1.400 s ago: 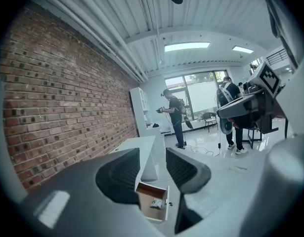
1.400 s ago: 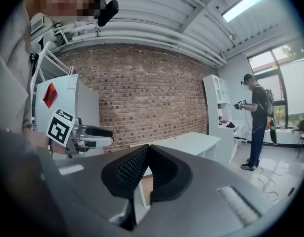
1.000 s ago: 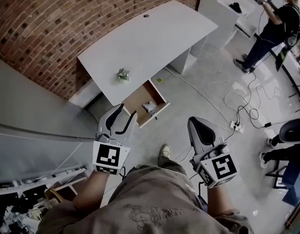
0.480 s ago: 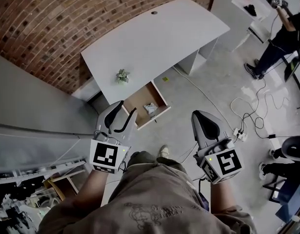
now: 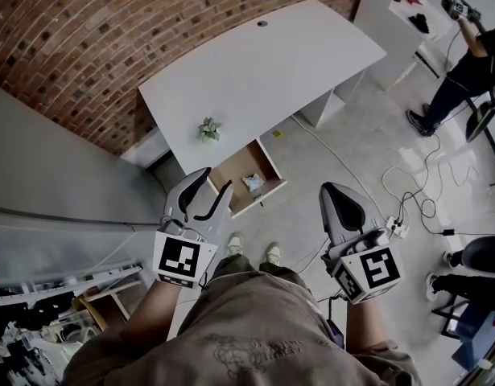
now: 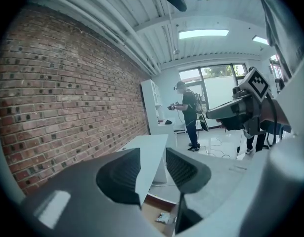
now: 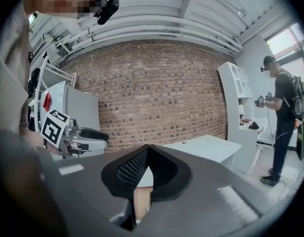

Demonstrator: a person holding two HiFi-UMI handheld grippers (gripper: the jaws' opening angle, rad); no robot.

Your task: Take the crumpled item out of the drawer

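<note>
A pale crumpled item (image 5: 253,183) lies inside the open wooden drawer (image 5: 238,167) under the front edge of the white desk (image 5: 255,71). It also shows low between the jaws in the left gripper view, as the crumpled item (image 6: 164,217). My left gripper (image 5: 211,190) is open and empty, held above the floor just left of the drawer. My right gripper (image 5: 334,193) is shut with nothing in it, to the right of the drawer and well short of it.
A small green-and-white crumpled thing (image 5: 208,129) sits on the desk top. A brick wall (image 5: 110,30) runs behind the desk. Cables and a power strip (image 5: 394,225) lie on the floor at right. A person (image 5: 464,63) stands at the far right by white shelving.
The view has shifted so the desk and drawer sit slightly nearer and more to the right. Both grippers hold about the same poses; the left stays open, the right shut.
</note>
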